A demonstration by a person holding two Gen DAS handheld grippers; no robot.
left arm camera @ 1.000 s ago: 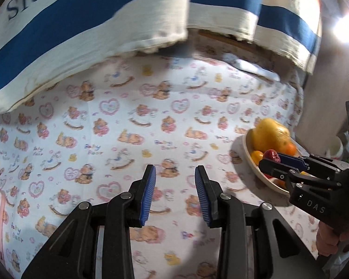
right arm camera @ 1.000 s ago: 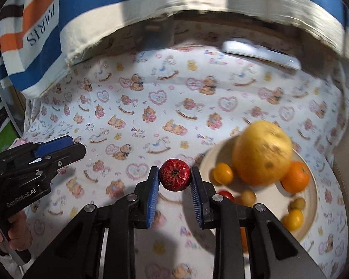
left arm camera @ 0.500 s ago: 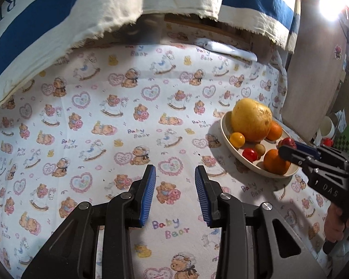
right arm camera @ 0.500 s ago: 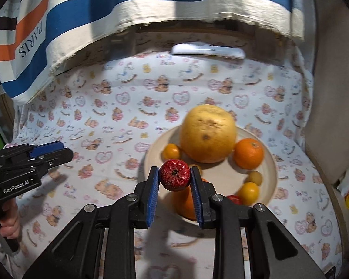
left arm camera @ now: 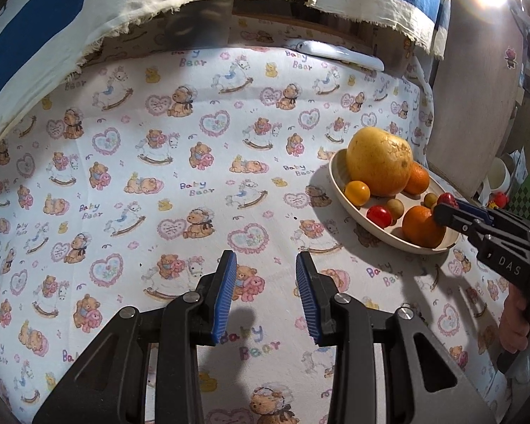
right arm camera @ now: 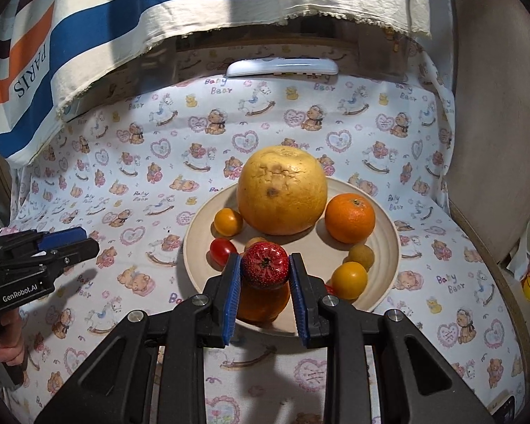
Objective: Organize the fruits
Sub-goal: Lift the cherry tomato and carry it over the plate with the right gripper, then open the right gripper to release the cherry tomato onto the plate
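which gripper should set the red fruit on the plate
Right. The right gripper already clamps the red fruit above the plate; the left gripper is empty over the cloth.

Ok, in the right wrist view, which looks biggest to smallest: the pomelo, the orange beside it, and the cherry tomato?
1. Pomelo, clearly the largest.
2. Orange, to its right on the plate.
3. Cherry tomato, smallest, though the right gripper hides part of it.

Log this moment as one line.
right tool: shut on red fruit, over plate | left tool: empty, over cloth
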